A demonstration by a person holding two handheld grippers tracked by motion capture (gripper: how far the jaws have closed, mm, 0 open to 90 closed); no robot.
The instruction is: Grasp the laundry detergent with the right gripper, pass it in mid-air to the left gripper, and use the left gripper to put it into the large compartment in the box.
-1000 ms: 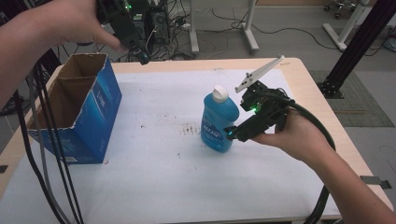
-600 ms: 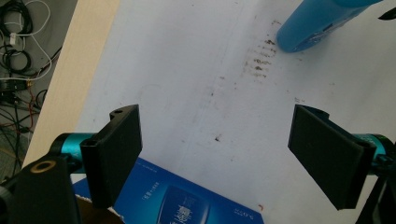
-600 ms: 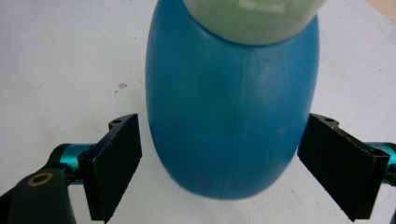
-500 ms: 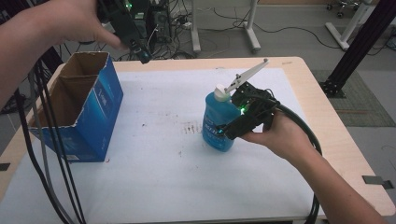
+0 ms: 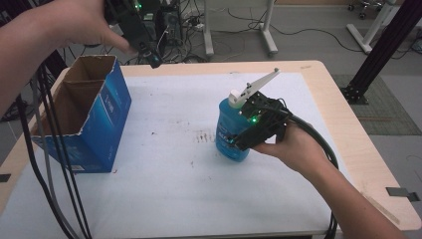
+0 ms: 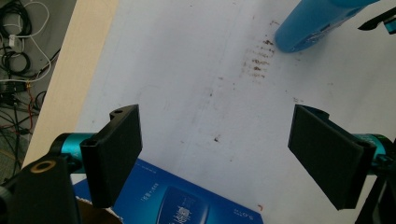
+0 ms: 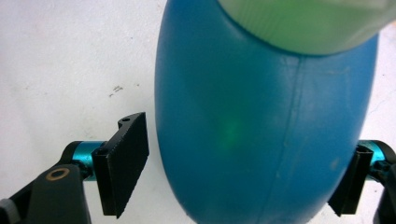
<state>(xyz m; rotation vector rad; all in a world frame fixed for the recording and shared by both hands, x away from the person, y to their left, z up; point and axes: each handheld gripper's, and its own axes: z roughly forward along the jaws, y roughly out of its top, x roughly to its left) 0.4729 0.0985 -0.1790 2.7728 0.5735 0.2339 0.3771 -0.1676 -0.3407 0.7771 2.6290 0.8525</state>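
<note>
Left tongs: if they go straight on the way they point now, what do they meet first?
Probably the bare white table mat. The left tongs stand open with nothing between them; the blue bottle lies off toward the upper right of that line, though depth is unclear.

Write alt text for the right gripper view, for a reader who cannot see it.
A blue bottle with a pale cap at the top stands close up on a white table, between the black jaws of the right tongs. The jaws have just been closing; a thin gap shows beside the left pad, so the grip is not yet firm.
</note>
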